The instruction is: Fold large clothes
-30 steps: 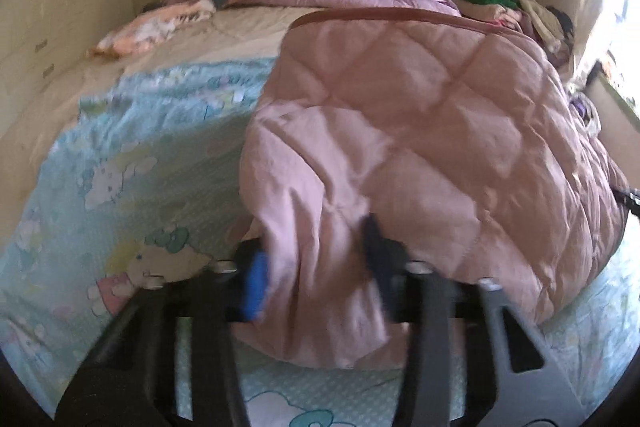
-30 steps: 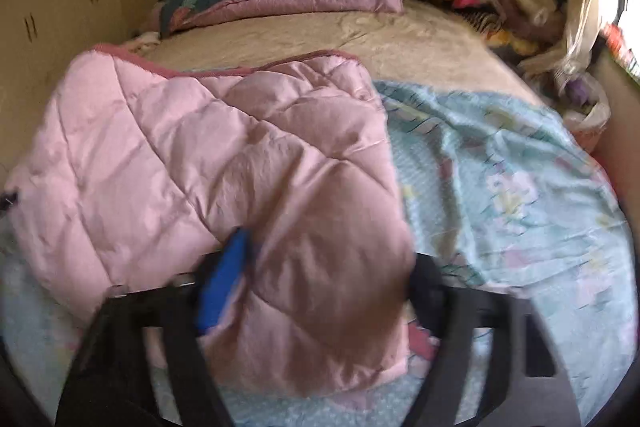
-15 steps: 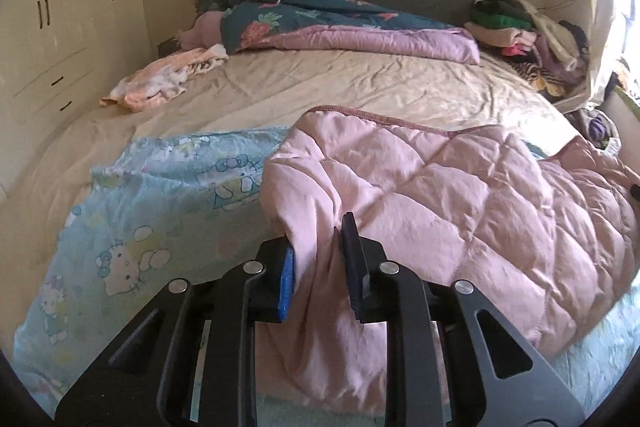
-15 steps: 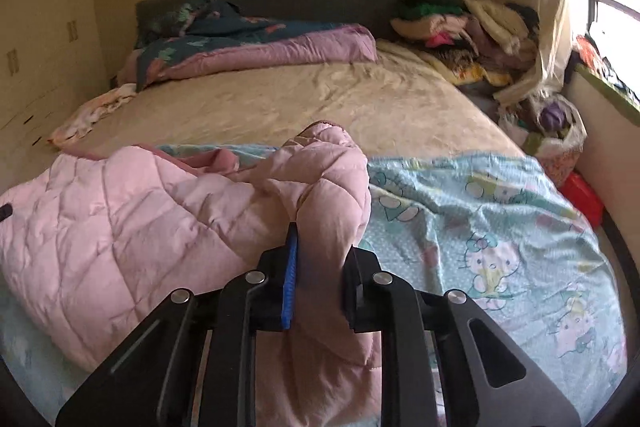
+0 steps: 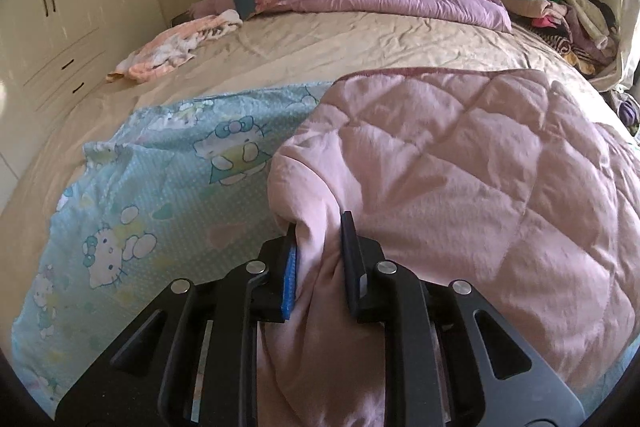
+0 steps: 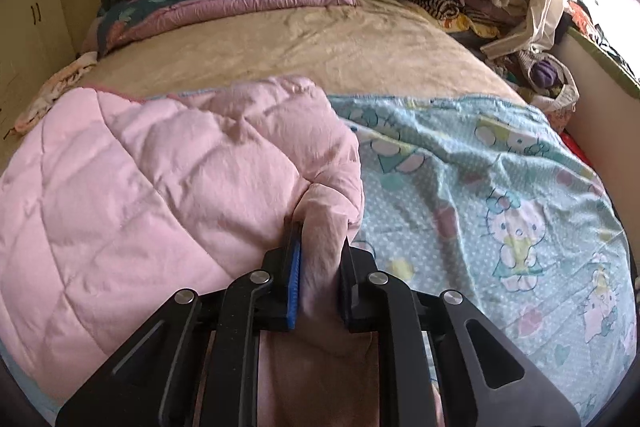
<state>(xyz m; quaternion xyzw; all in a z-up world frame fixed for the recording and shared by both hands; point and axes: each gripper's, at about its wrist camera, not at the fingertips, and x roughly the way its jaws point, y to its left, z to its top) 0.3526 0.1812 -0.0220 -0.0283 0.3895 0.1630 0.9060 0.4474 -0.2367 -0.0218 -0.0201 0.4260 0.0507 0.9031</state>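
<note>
Both grippers, L [image 5: 320, 251] & R [image 6: 320, 255], pinch 2 near corners of quilt [image 5: 460, 167] on sheet [image 5: 160, 195]. Soft, bulky, likely light; hold corners, else sags.

Pink diamond-quilted blanket [image 5: 460, 167] on pale-blue cartoon-cat sheet [image 5: 160, 195], beige bedspread [image 5: 320, 43]

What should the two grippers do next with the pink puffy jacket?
Probably lift together and carry the near edge toward the far edge. Both the left gripper and right gripper are shut on bunched corners of the pink quilted jacket, which lies on the cartoon-cat sheet.
</note>
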